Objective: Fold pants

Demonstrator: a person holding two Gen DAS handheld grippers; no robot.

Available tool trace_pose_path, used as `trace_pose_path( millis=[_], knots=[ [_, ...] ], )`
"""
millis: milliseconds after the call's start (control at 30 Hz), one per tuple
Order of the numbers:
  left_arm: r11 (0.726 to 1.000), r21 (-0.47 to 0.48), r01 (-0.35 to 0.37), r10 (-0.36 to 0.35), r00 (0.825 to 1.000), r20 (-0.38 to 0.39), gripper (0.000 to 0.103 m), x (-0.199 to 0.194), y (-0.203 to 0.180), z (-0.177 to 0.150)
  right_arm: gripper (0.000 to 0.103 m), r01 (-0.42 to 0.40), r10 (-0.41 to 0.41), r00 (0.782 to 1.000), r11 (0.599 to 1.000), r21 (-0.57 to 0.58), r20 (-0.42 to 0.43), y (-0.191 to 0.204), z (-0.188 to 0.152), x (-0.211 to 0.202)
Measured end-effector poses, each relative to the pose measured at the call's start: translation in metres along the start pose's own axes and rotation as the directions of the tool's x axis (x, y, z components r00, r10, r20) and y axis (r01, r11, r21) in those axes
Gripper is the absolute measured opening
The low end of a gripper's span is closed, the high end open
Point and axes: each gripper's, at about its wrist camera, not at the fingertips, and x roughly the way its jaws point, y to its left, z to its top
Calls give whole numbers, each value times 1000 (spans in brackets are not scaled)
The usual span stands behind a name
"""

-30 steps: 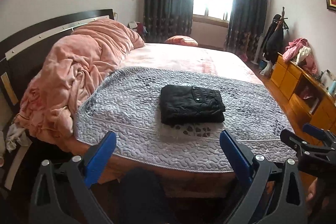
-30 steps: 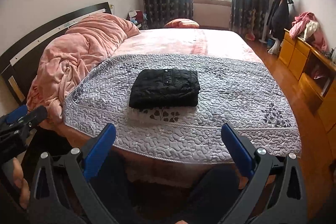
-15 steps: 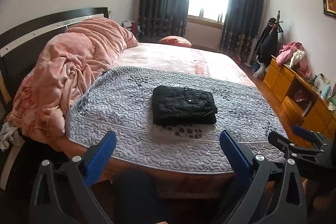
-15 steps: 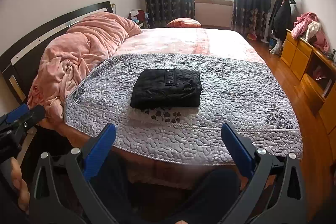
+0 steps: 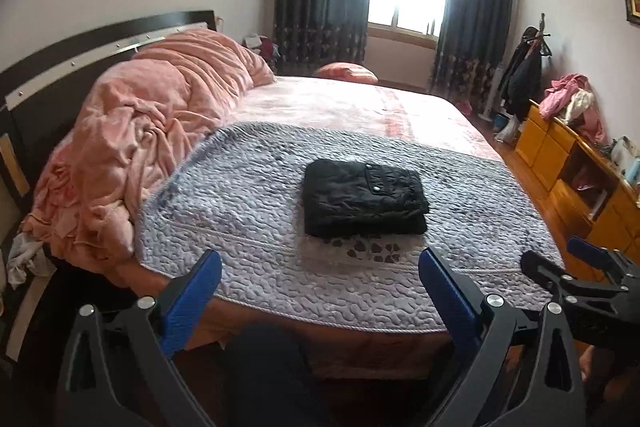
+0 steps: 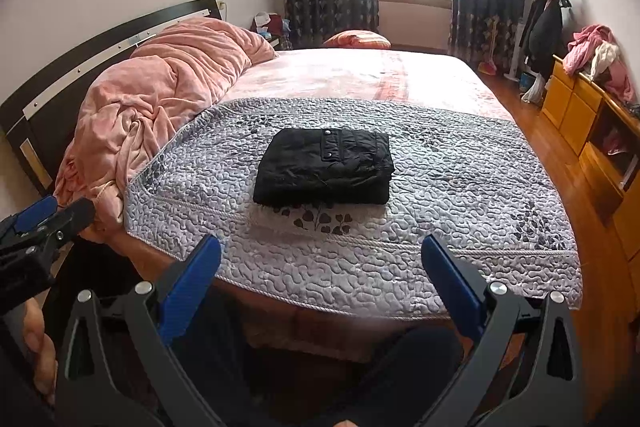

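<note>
The black pants (image 5: 362, 195) (image 6: 326, 167) lie folded into a compact rectangle on the grey quilted cover (image 5: 240, 195) (image 6: 460, 179) of the bed. My left gripper (image 5: 320, 267) is open and empty, held back from the bed's near edge, well short of the pants. My right gripper (image 6: 322, 253) is likewise open and empty, off the bed edge. In the left wrist view the right gripper (image 5: 560, 263) shows at the right edge; in the right wrist view the left gripper (image 6: 52, 213) shows at the left edge.
A heap of pink blanket (image 5: 152, 131) (image 6: 160, 91) fills the bed's left side by the dark headboard (image 5: 80, 47). Yellow wooden cabinets (image 5: 568, 159) (image 6: 592, 131) line the right wall over a wooden floor (image 6: 600, 267). The person's dark-clothed legs (image 6: 408, 367) are below the grippers.
Both grippers have drifted slightly, the left view swinging a little so the pants sit more centred. The pants have not moved and both grippers stay open.
</note>
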Motion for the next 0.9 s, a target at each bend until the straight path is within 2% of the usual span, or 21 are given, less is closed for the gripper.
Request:
trace_pose_path(
  millis=[367,900],
  knots=[
    [998,-24,50,-50,999,0,99,5,5,3,100,0,0,1000,1000,3,-6,0,0,4],
    [1000,-9,18,-18,999,36,99,4,5,7,100,1,-1,1000,1000,4,3,2,5,11]
  ],
)
